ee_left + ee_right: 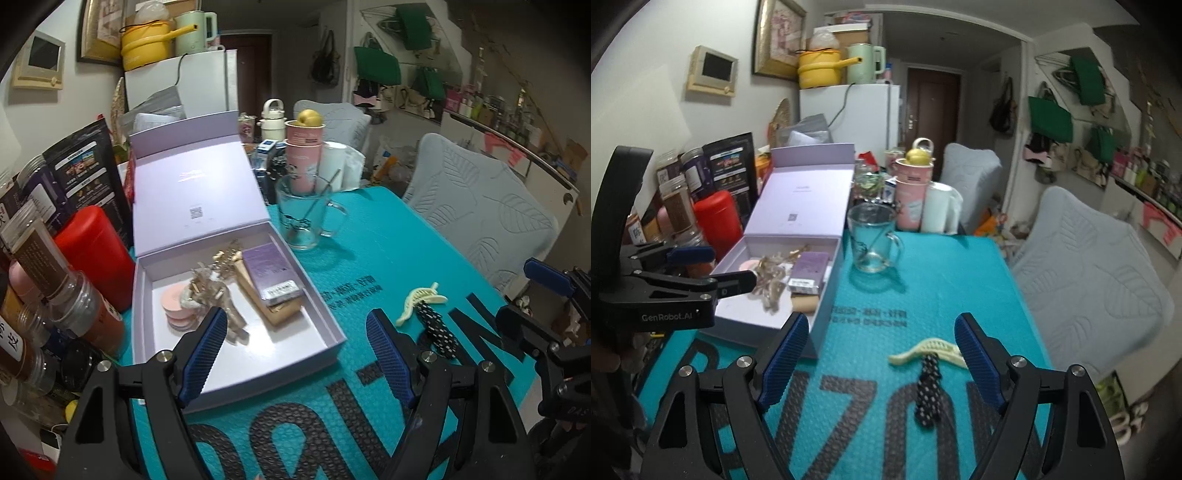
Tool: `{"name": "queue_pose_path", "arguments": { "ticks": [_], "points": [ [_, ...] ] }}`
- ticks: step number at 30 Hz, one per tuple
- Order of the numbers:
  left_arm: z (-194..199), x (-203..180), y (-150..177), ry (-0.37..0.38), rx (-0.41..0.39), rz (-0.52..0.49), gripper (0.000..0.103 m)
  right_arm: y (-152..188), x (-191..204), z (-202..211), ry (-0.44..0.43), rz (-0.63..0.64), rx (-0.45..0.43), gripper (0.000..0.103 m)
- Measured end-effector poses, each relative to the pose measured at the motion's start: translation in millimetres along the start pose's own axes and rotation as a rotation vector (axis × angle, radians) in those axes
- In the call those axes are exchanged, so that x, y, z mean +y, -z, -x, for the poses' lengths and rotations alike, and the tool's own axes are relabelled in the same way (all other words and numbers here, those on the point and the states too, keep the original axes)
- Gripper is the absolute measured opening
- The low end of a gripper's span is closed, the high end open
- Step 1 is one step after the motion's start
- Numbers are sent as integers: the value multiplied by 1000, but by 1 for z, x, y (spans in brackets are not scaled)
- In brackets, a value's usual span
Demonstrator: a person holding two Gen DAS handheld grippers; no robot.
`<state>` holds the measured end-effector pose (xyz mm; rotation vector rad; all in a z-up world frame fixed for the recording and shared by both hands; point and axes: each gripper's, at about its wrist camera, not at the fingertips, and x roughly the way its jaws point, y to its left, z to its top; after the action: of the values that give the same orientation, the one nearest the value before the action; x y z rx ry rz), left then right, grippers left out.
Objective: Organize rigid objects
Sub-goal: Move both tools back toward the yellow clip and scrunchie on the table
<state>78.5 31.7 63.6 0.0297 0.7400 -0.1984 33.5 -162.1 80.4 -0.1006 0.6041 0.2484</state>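
Cream hair claw between spread fingers

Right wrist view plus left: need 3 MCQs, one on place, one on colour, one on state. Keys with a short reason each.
1. Where does the cream hair claw lie?
A. inside the box
B. on the teal mat, outside the box
C. in the glass mug

2. What colour is the open gift box?
A. lilac
B. red
C. green

3. How does the right gripper stand?
A. shut on the claw
B. shut on nothing
C. open, holding nothing

Answers:
1 B: the claw rests on the teal mat, right of the box, against a black dotted hair clip.
2 A: its walls and raised lid are pale lilac.
3 C: its blue pads stand wide apart with only the mat and the hair pieces between them.
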Motion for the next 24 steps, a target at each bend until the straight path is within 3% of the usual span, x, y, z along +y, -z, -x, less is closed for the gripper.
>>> {"name": "queue_pose_path", "arguments": {
  "ticks": [7, 24],
  "points": [
    [-1, -17, 10, 76, 22, -38, 78, 21, -14, 8, 36, -63, 34, 82],
    [-37, -53, 35, 146, 101, -88, 78, 68, -42, -22, 71, -165, 142, 82]
  ]
}}
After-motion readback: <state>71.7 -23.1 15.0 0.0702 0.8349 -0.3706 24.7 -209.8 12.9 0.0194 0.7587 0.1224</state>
